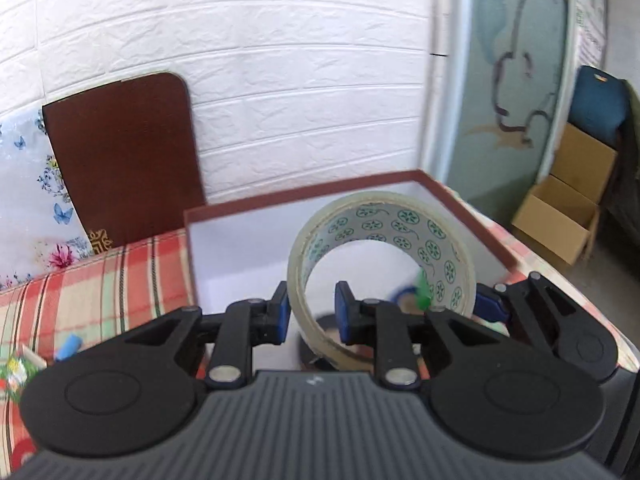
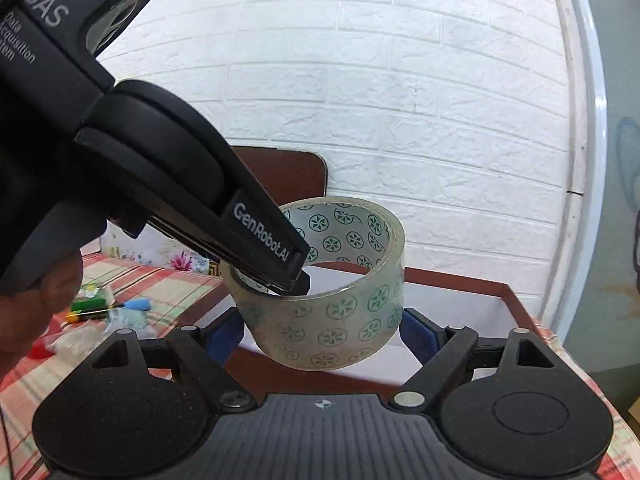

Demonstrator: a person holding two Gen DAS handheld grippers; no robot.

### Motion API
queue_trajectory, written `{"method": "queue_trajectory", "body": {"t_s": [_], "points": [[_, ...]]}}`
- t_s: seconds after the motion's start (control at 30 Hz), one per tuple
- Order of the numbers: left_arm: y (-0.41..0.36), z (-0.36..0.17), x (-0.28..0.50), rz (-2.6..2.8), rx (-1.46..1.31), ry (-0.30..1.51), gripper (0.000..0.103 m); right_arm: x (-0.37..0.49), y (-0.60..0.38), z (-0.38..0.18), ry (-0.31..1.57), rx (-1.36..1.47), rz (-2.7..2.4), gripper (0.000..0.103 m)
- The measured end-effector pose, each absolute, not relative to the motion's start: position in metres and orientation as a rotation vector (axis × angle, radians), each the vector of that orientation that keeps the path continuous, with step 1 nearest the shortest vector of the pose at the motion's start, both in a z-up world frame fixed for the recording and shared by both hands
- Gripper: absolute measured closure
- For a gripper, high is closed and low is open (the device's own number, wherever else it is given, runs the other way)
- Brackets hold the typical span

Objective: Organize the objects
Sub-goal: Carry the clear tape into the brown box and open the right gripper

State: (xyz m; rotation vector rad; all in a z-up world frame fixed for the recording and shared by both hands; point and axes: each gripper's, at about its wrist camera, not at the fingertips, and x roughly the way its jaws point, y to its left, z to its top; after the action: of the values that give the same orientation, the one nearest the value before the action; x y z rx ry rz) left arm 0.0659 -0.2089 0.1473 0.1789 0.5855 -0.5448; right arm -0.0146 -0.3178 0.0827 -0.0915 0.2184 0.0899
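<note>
Right wrist: "GenRobot.AI" on left tongs (image 2: 294, 286) gripping tape roll (image 2: 332, 320).

Both views sit low and close behind their own fingers, facing the white brick wall (image 1: 280, 92) at the far side. The left wrist view looks over the near edge into the open box (image 1: 240, 248). The right wrist view looks from the right. Both share the tape roll (image 1: 384, 240), box, wall and brown board (image 2: 288, 172).

black grippers (image 1: 312, 312); blue pads (image 1: 283, 312)
</note>
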Motion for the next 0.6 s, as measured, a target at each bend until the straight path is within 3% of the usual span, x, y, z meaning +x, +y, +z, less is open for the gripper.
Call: {"method": "queue_trajectory", "body": {"t_s": [0.27, 0.37, 0.6], "points": [[-0.231, 0.132, 0.126, -0.493, 0.183, 0.615, 0.078, 0.055, -0.331, 0.072, 0.271, -0.074, 0.087, 0.019], [-0.232, 0.121, 0.137, -0.458, 0.18, 0.649, 0.072, 0.077, -0.338, 0.059, 0.341, -0.051, 0.083, 0.017], [-0.217, 0.122, 0.114, -0.469, 0.162, 0.629, 0.068, 0.055, -0.356, 0.055, 0.327, 0.061, 0.033, 0.014]]}}
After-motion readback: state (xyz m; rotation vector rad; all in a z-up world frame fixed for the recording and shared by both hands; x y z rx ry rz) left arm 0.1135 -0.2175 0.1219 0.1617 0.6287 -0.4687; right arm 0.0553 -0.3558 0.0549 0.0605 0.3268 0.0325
